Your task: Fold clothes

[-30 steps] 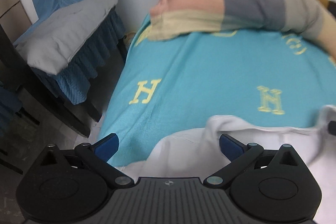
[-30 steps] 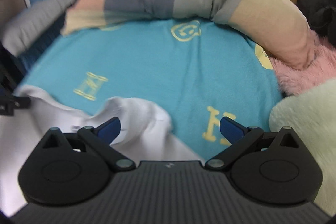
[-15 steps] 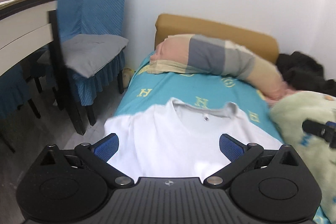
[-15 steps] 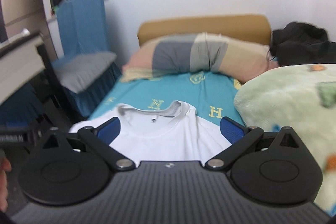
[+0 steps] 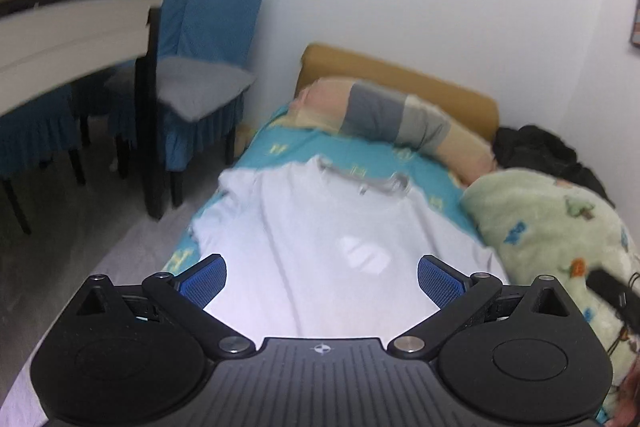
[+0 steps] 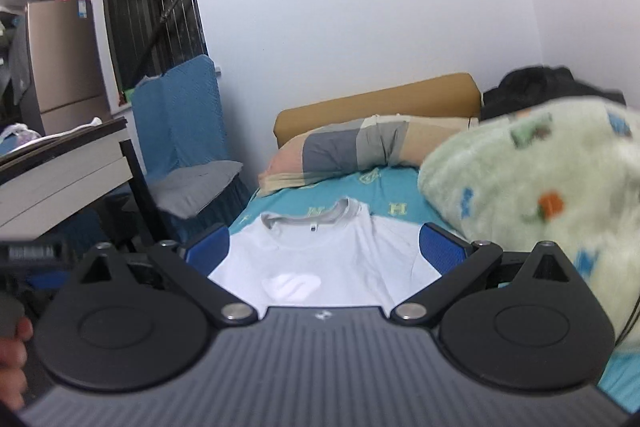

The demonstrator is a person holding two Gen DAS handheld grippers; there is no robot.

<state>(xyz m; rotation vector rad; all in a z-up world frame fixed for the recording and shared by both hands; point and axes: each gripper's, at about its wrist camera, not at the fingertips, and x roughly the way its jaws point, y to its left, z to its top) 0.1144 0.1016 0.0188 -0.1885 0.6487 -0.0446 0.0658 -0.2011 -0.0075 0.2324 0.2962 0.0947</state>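
A white T-shirt (image 5: 320, 239) lies spread flat, front up, on the turquoise bed sheet (image 5: 276, 147), collar toward the pillow. It also shows in the right wrist view (image 6: 324, 259), with a pale logo on the chest. My left gripper (image 5: 320, 279) is open and empty, held above the shirt's lower part. My right gripper (image 6: 324, 251) is open and empty, held back from the shirt, nearer the bed's foot. Neither touches the cloth.
A striped pillow (image 5: 392, 119) lies against the tan headboard (image 5: 400, 75). A green fleece blanket (image 5: 552, 223) is heaped at the shirt's right. Dark clothes (image 6: 536, 87) sit in the far corner. A blue-covered chair (image 5: 200, 67) and a table (image 5: 68, 27) stand left of the bed.
Both grippers have pulled up and back from the shirt's shoulders toward the bed's foot. The shirt, rumpled a second ago, now lies spread flat. Both stay open.
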